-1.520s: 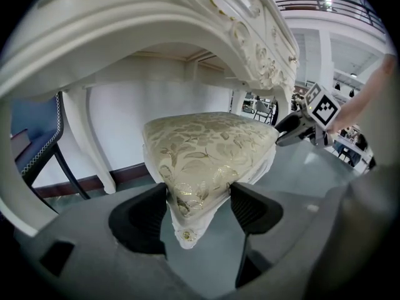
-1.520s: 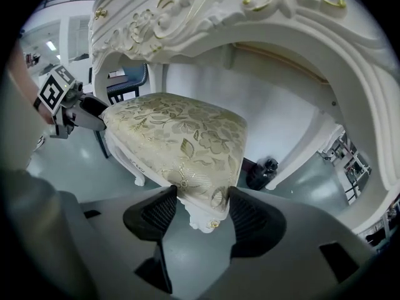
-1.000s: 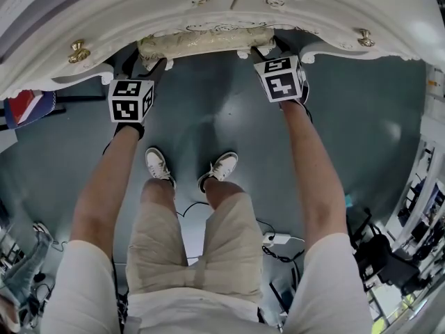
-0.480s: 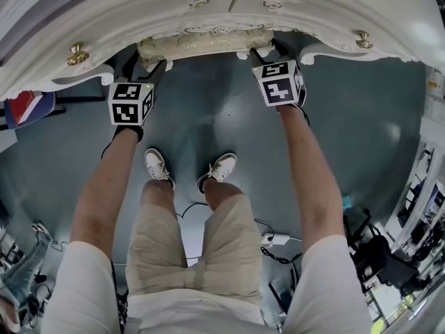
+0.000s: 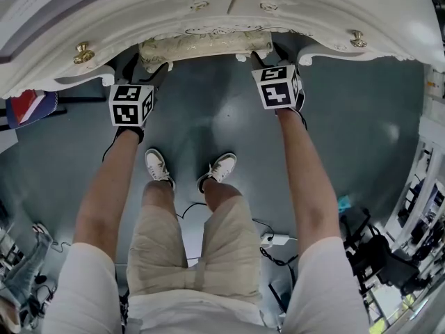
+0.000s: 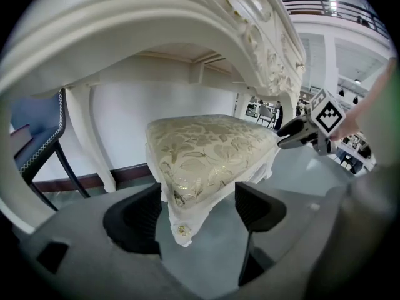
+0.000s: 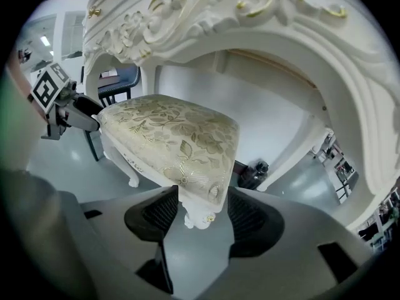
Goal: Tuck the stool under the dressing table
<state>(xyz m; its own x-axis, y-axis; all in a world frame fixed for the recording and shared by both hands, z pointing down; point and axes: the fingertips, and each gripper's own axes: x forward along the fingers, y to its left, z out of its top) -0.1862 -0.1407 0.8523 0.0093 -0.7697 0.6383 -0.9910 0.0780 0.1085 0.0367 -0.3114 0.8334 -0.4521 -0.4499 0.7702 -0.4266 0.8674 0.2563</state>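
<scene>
The stool (image 5: 201,46), with a gold floral cushion and white carved legs, stands mostly beneath the white dressing table (image 5: 229,9). My left gripper (image 5: 154,67) is at its near left corner. In the left gripper view the stool (image 6: 206,149) has that corner between the left gripper (image 6: 197,195) jaws, which have just been opening; a gap shows beside the right pad, so they stand open. My right gripper (image 5: 259,56) is at the near right corner. There the stool (image 7: 175,136) corner sits pinched between both pads of the right gripper (image 7: 201,199).
The person's white shoes (image 5: 158,164) stand on the grey floor behind the stool. A dark chair (image 6: 37,136) stands left of the table, beside a red and blue object (image 5: 28,106). Cables and a power strip (image 5: 274,241) lie near the person's feet.
The right gripper has shifted slightly toward the person. The stool and the left gripper stay where they were.
</scene>
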